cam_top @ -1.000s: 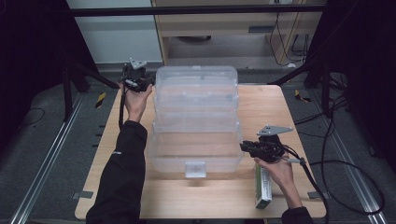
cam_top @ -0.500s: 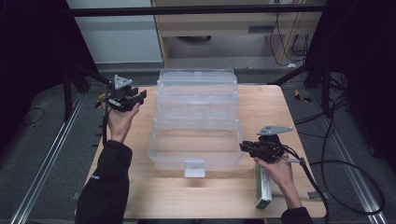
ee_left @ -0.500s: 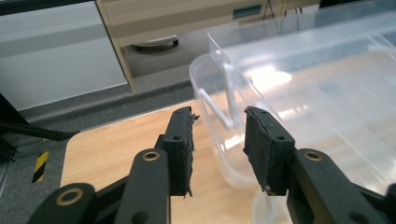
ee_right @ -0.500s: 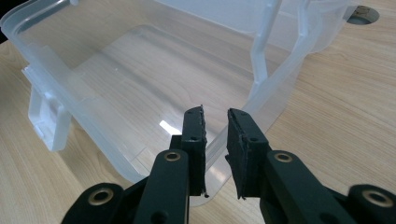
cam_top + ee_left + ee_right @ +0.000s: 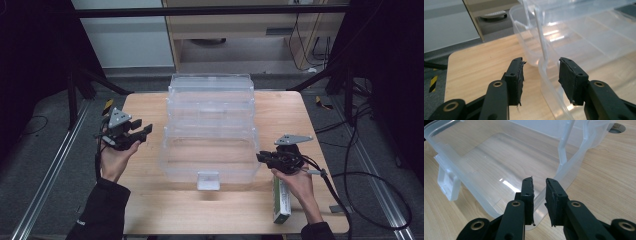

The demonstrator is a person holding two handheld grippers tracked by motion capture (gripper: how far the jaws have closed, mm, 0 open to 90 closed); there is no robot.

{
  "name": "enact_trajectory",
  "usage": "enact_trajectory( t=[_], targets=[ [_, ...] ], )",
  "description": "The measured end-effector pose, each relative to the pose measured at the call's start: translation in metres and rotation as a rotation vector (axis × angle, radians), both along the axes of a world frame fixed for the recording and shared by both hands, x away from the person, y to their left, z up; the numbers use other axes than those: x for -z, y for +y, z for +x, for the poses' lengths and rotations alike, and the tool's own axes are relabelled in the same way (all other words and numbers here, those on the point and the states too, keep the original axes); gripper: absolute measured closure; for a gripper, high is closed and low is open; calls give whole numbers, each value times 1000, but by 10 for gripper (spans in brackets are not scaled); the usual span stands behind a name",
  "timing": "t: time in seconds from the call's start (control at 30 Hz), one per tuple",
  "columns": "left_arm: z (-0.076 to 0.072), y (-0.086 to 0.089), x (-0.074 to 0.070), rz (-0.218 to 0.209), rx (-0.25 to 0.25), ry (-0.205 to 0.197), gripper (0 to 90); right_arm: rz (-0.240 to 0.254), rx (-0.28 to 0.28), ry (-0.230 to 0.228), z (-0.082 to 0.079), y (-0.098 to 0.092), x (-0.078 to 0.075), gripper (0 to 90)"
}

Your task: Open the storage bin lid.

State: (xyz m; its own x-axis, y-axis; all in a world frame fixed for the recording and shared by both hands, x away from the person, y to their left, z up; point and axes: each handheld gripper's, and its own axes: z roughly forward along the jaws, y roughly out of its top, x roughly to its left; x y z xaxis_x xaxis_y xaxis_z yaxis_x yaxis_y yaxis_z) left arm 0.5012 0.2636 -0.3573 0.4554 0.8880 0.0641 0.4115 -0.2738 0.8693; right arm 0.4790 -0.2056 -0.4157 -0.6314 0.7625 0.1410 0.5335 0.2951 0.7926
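Grippers flanking an open clear plastic storage box (image 5: 210, 150) on a wooden table (image 5: 150, 200). The box sits at the table's centre, its hinged lid (image 5: 210, 92) thrown back toward the far edge and a latch tab (image 5: 208, 180) on its near wall. The left gripper (image 5: 141, 132) is held above the table just left of the box, apart from it; in the left gripper view its jaws stand spread, with the box's left rim (image 5: 544, 67) seen in line between them. The right gripper (image 5: 261, 157) is at the box's right wall; in the right gripper view its jaws are nearly together astride the right rim (image 5: 541, 195), though whether they pinch it cannot be told. A green and white carton (image 5: 281, 202) lies under the right hand (image 5: 295, 182).

Judged risks: the thin, smooth rim could flex or slip from a narrow pad grip; a pull on one side alone could skid or twist the light, empty box; the right forearm could knock the carton off the near edge
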Motion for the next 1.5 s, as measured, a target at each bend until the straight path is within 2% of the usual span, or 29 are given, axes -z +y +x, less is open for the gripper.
enact_trajectory(
  t=[0.03, 0.07, 0.1, 0.13, 0.17, 0.23, 0.27, 0.33, 0.47, 0.5, 0.6, 0.7, 0.9, 1.03, 1.27, 1.37, 1.5],
  targets=[
    [0, 0, 0, 0, 0, 0, 538, 0, 0, 0, 0, 0, 0, 766],
    [-7, -1, 8, -12, 16, 10, 540, -1, 0, 0, 0, 0, 0, 765],
    [-7, -1, 8, -12, 16, 10, 540, -1, 0, -1, 0, 0, 0, 762],
    [-13, -4, 17, -13, 19, 26, 543, -3, 2, 4, 0, 1, 0, 754],
    [-13, -4, 17, -13, 19, 26, 546, -5, 3, 3, 0, 1, 0, 752],
    [-18, -8, 29, -14, 29, 55, 550, -5, 3, 3, 0, 1, 0, 752],
    [-19, -10, 32, -6, 33, 63, 552, -7, 3, 2, 0, 1, 0, 752],
    [-19, -15, 41, 38, 43, 93, 554, -6, 6, 2, 0, 1, 0, 751],
    [-17, -22, 51, 54, 57, 120, 559, -12, 12, -1, 0, 1, 0, 721],
    [-15, -27, 55, 70, 64, 135, 569, -17, 21, 0, 0, 2, 0, 702],
    [-13, -31, 61, 93, 69, 146, 595, -24, 34, -12, 0, 1, -1, 676],
    [-10, -34, 66, 107, 70, 168, 614, -19, 42, -3, 1, 1, 0, 667],
    [-10, -34, 69, 103, 64, 183, 645, -16, 28, 12, 4, 4, 3, 677],
    [-15, -39, 69, 139, 41, 176, 658, -14, 44, 15, 3, 5, 4, 688],
    [-22, -40, 70, 122, 33, 173, 660, -7, 59, 44, 0, 4, 3, 695],
    [-26, -41, 70, 113, 31, 174, 659, -17, 57, 46, -4, 4, 2, 695],
    [-29, -41, 70, 109, 29, 174, 656, -8, 53, 43, -6, 3, 3, 694]
  ],
)
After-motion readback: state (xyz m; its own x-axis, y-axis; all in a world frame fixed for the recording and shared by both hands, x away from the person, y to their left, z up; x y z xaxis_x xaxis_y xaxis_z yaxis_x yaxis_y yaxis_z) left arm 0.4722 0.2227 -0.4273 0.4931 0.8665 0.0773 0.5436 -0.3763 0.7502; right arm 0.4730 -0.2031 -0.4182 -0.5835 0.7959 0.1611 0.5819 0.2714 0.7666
